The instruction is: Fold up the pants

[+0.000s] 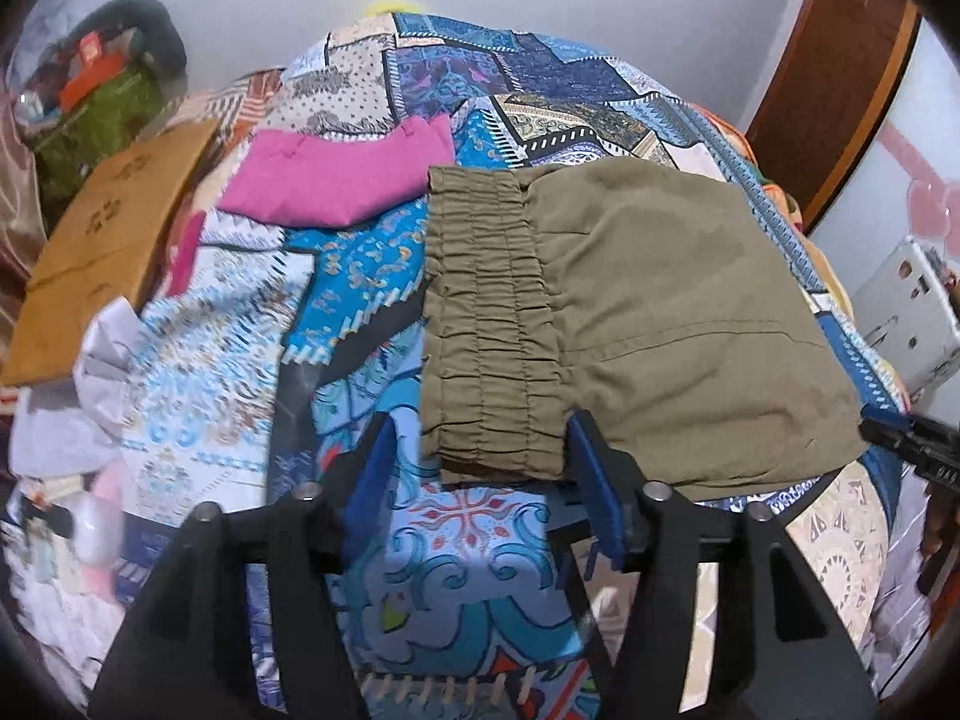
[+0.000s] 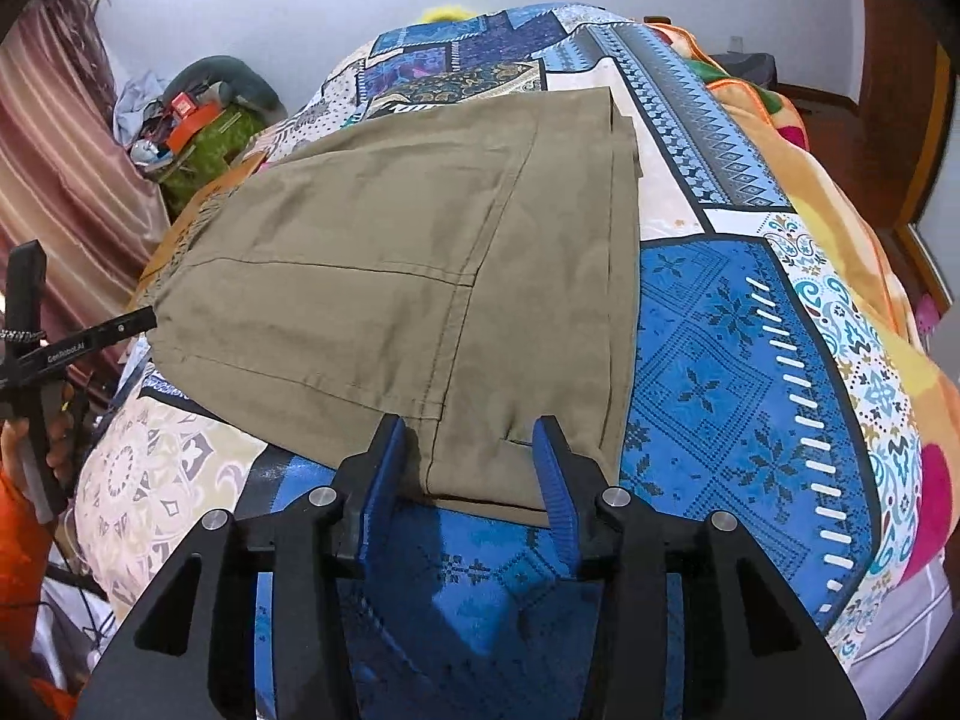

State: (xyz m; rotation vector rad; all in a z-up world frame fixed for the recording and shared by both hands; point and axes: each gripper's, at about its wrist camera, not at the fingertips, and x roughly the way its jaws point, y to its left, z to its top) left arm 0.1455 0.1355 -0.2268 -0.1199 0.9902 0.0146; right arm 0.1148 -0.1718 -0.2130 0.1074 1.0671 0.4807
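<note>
Blue-padded left gripper [image 1: 474, 462] stands spread at the near edge of the olive pants [image 1: 630, 324], by their elastic waistband [image 1: 486, 324]. Right gripper [image 2: 468, 456], spread too, straddles the near hem. Pants lie folded on the patchwork bedspread [image 2: 720, 324], pink garment [image 1: 342, 180] far left.

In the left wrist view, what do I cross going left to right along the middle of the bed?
Tan cardboard box → folded magenta garment → gathered elastic waistband of the olive-green folded pants → smooth olive leg fabric → blue patterned bedspread edge → white device at the far right.
</note>
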